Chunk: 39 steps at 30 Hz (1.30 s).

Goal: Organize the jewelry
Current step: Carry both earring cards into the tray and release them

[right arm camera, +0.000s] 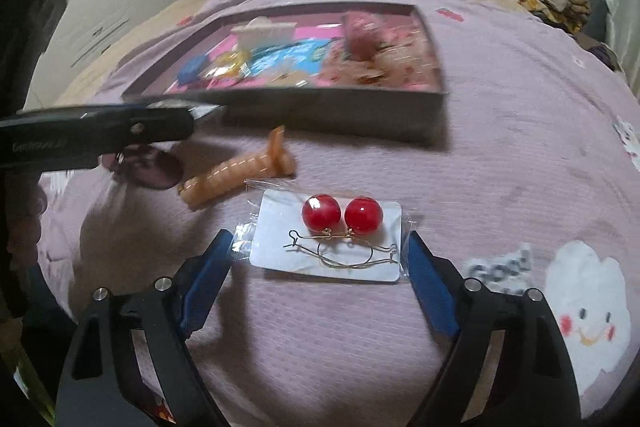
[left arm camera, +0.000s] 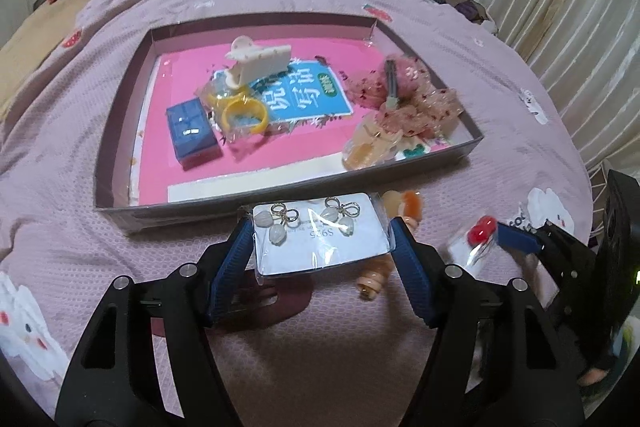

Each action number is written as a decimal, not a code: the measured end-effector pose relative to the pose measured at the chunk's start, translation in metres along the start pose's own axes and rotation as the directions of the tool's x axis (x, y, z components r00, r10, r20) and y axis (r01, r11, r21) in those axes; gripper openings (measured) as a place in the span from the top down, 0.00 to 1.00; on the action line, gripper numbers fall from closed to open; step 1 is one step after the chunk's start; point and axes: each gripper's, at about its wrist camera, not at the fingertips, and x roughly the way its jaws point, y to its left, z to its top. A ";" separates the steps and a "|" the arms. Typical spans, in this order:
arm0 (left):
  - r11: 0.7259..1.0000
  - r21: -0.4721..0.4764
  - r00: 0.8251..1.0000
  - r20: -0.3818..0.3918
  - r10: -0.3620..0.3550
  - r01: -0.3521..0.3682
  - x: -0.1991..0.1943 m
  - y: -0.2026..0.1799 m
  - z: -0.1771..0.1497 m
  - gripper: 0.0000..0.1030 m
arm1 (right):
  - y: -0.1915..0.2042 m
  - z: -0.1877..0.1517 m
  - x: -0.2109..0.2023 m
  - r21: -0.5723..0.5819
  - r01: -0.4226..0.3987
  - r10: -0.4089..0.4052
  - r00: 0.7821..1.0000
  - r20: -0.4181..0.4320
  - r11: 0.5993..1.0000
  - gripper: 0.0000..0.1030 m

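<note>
My left gripper (left arm camera: 322, 239) is shut on a bagged white card with two pearl-drop earrings (left arm camera: 320, 233), its blue pads against the card's short sides, just in front of the grey box (left arm camera: 180, 217). A second bagged card with two red ball earrings (right arm camera: 326, 239) lies flat on the pink bedspread. My right gripper (right arm camera: 320, 251) is open around it, one blue pad beside each short side, not pressing. In the left wrist view the red earrings (left arm camera: 482, 231) show at the right.
The box holds a blue ring box (left arm camera: 192, 131), a bagged yellow ring (left arm camera: 244, 115), a cream hair claw (left arm camera: 260, 61), pink scrunchies (left arm camera: 404, 95) and an amber claw (left arm camera: 372, 147). An orange hair claw (right arm camera: 236, 171) and a dark purple piece (right arm camera: 156, 167) lie on the bedspread. Bedding is piled behind.
</note>
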 end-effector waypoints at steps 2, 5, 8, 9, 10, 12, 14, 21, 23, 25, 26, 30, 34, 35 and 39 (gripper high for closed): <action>1.000 0.002 1.000 0.015 -0.001 0.001 -0.006 -0.002 0.002 0.41 | -0.010 0.001 -0.009 0.028 0.009 -0.009 1.000 0.019 1.000 0.18; 1.000 0.002 0.999 0.036 -0.004 0.004 -0.015 -0.003 0.005 0.41 | -0.023 0.003 -0.023 0.056 0.026 -0.029 0.998 0.049 0.998 0.18; 1.000 0.001 0.998 0.057 -0.004 0.004 -0.024 -0.003 0.009 0.41 | -0.034 0.006 -0.038 0.071 0.042 -0.048 0.996 0.080 0.997 0.18; 1.000 -0.001 0.998 0.063 -0.004 0.004 -0.027 -0.003 0.010 0.41 | -0.036 0.008 -0.042 0.073 0.048 -0.054 0.994 0.090 0.996 0.18; 1.000 -0.004 0.997 0.072 -0.003 0.003 -0.030 -0.001 0.011 0.41 | -0.039 0.010 -0.048 0.074 0.055 -0.063 0.993 0.103 0.996 0.18; 1.000 -0.007 0.996 0.087 0.001 -0.001 -0.036 0.002 0.014 0.41 | -0.041 0.014 -0.055 0.073 0.065 -0.074 0.990 0.121 0.995 0.18; 1.000 -0.014 0.995 0.103 0.009 -0.008 -0.041 0.007 0.019 0.41 | -0.043 0.021 -0.062 0.068 0.078 -0.087 0.986 0.141 0.995 0.18; 0.999 -0.045 0.990 0.137 0.031 -0.025 -0.050 0.025 0.031 0.41 | -0.045 0.049 -0.075 0.053 0.103 -0.112 0.975 0.192 0.993 0.18; 0.998 -0.054 0.989 0.144 0.035 -0.028 -0.051 0.030 0.034 0.41 | -0.044 0.055 -0.078 0.048 0.107 -0.115 0.972 0.204 0.993 0.18; 0.998 -0.062 0.988 0.149 0.041 -0.032 -0.052 0.035 0.037 0.41 | -0.043 0.063 -0.079 0.042 0.109 -0.115 0.970 0.216 0.993 0.18; 0.997 -0.066 0.987 0.152 0.043 -0.034 -0.052 0.037 0.038 0.41 | -0.042 0.068 -0.079 0.038 0.109 -0.115 0.968 0.222 0.993 0.18; 0.996 -0.086 0.986 0.157 0.052 -0.039 -0.050 0.046 0.043 0.41 | -0.035 0.083 -0.080 0.017 0.110 -0.111 0.964 0.243 0.994 0.18; 0.995 -0.097 0.986 0.158 0.050 -0.035 -0.045 0.054 0.051 0.41 | -0.024 0.099 -0.076 -0.014 0.112 -0.105 0.961 0.254 0.994 0.18; 0.995 -0.098 0.986 0.158 0.047 -0.032 -0.043 0.055 0.054 0.41 | -0.022 0.103 -0.073 -0.019 0.110 -0.101 0.962 0.253 0.994 0.18; 0.995 -0.102 0.988 0.151 0.029 -0.014 -0.033 0.058 0.065 0.41 | -0.015 0.118 -0.061 -0.043 0.109 -0.095 0.966 0.241 0.993 0.18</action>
